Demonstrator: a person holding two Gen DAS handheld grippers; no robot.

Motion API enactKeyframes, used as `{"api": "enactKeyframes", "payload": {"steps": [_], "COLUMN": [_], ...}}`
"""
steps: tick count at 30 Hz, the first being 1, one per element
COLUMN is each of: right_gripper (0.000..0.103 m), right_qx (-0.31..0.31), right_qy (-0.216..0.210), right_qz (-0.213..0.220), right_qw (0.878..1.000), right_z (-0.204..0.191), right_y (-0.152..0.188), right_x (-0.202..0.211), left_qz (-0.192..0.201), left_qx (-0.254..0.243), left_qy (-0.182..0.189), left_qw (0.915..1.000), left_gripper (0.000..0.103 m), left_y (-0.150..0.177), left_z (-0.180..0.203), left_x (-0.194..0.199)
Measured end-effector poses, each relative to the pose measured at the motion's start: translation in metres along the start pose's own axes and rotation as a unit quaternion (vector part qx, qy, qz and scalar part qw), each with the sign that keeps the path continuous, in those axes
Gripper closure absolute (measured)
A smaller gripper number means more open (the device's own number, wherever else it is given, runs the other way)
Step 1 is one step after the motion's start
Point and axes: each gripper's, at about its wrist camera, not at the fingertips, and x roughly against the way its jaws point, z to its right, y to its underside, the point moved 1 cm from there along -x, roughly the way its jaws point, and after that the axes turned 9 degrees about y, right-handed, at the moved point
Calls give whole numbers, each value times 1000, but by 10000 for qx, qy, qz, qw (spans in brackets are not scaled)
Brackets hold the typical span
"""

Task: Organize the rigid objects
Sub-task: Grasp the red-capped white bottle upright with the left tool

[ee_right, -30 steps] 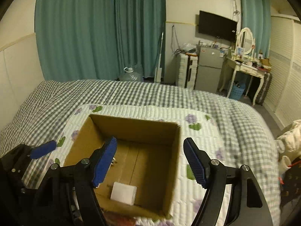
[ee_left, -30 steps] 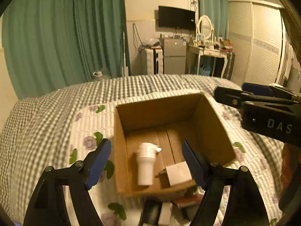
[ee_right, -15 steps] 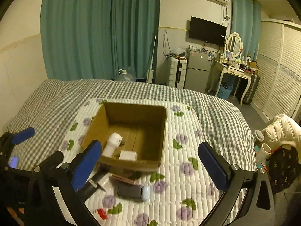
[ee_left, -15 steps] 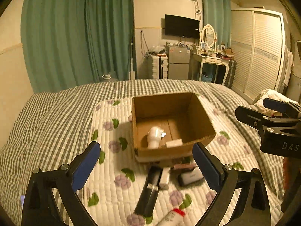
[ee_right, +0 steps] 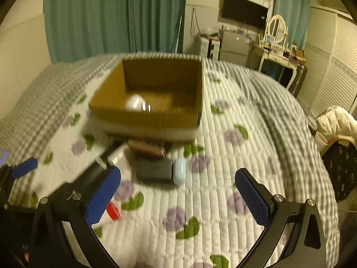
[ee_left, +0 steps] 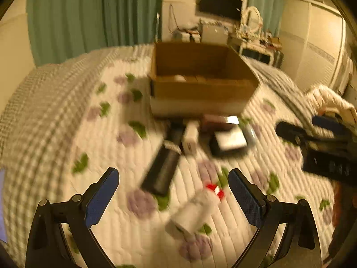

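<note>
A brown cardboard box [ee_left: 200, 89] [ee_right: 154, 120] stands on the quilted bed with a white bottle [ee_right: 135, 102] inside. In front of it lie a long black item [ee_left: 162, 169], a small white box [ee_left: 190, 137], a black case [ee_left: 227, 143] [ee_right: 154, 170], a pale blue item [ee_right: 180, 170] and a dark red flat item [ee_right: 146, 148]. A white tube with a red cap [ee_left: 196, 207] lies between my left gripper's fingers. My left gripper [ee_left: 173, 197] is open and empty, low over the tube. My right gripper [ee_right: 177, 197] is open and empty, just short of the black case.
The white floral quilt [ee_right: 223, 178] lies on a grey checked bedspread [ee_left: 33, 102]. Green curtains, a TV, a fridge and a dressing table stand behind the bed. A white jacket [ee_right: 337, 122] lies at the right. The right gripper shows in the left wrist view [ee_left: 323, 147].
Both grippers have pulled back from over the box and dropped low toward the items in front of it. Both views are now motion-blurred. Both grippers stay open.
</note>
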Motion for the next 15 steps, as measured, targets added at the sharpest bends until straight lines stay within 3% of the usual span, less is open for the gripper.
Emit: {"api": "enactKeyframes", "payload": {"steps": [7, 11, 12, 15], "right_gripper": [0, 0, 0, 0], "right_qx": [-99, -169, -219, -328], "right_qy": [107, 157, 130, 28], "right_qz": [-342, -476, -498, -524], "right_qw": [9993, 9986, 9984, 9981], "right_z": [7, 12, 13, 15], "right_y": [20, 29, 30, 31], "right_x": [-30, -44, -46, -50], "left_qz": [-508, -709, -715, -694], "left_qx": [-280, -455, -541, -544], "left_qy": [157, 154, 66, 117], "left_qw": [9982, 9963, 9959, 9960], "left_gripper": [8, 37, 49, 60], "left_y": [34, 45, 47, 46], "left_z": [24, 34, 36, 37], "left_x": [-40, -56, -58, -56]}}
